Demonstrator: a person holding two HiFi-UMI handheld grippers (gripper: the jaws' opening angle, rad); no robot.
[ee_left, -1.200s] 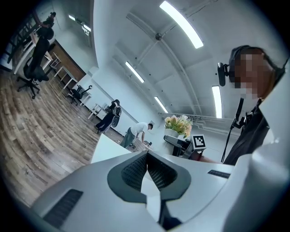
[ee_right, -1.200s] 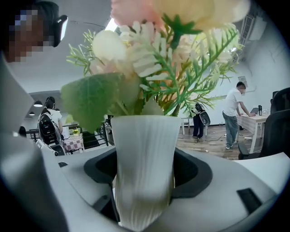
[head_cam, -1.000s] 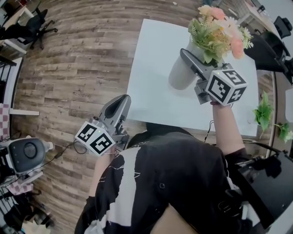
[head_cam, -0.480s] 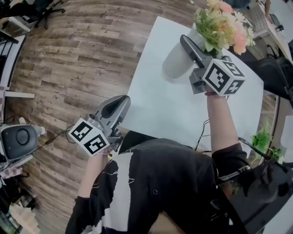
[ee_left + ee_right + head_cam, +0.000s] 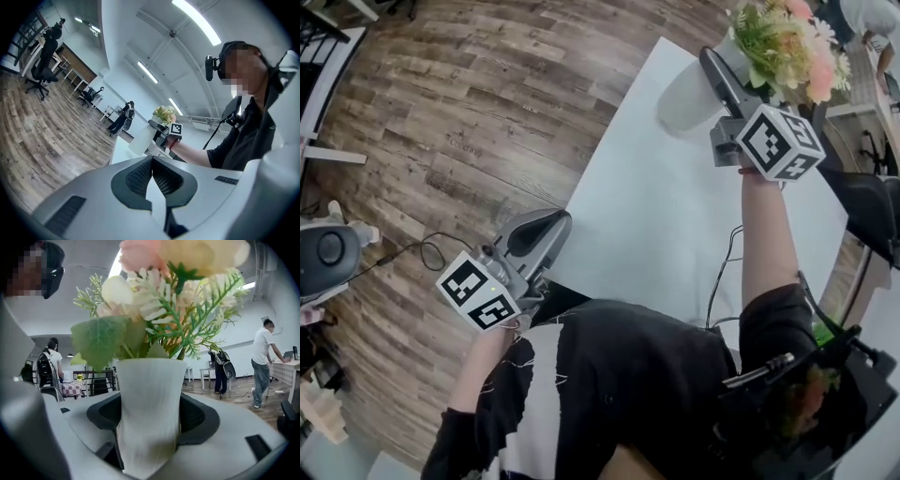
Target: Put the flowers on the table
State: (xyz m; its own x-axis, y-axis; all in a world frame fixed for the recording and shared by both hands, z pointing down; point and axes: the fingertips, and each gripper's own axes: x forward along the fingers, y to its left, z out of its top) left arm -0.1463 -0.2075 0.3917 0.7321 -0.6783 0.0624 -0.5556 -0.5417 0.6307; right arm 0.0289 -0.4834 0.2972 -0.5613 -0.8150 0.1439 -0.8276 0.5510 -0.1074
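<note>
Spanning the upper right of the head view, the white table (image 5: pixel 675 216) is the target, and the coming move turns on how the vase (image 5: pixel 692 86) stands above it. The vase sits over the table's far end, close to the far edge and well away from the near edge where the person stands. Its long axis runs crosswise to the jaws, base toward the tabletop and flowers (image 5: pixel 789 45) at the top, leaning slightly away. Whether the base already touches the table cannot be told from these views. The right gripper (image 5: pixel 707 66) has the vase: its jaws stand wide, one pad pressed on each side of the ribbed white body, just below the rim. So the likely move is straight down, then release. The left gripper (image 5: pixel 546 225) hangs off the table's near left corner, over the wood floor, with its jaws closed together on nothing; it is the farther one and seems to have no part here.
</note>
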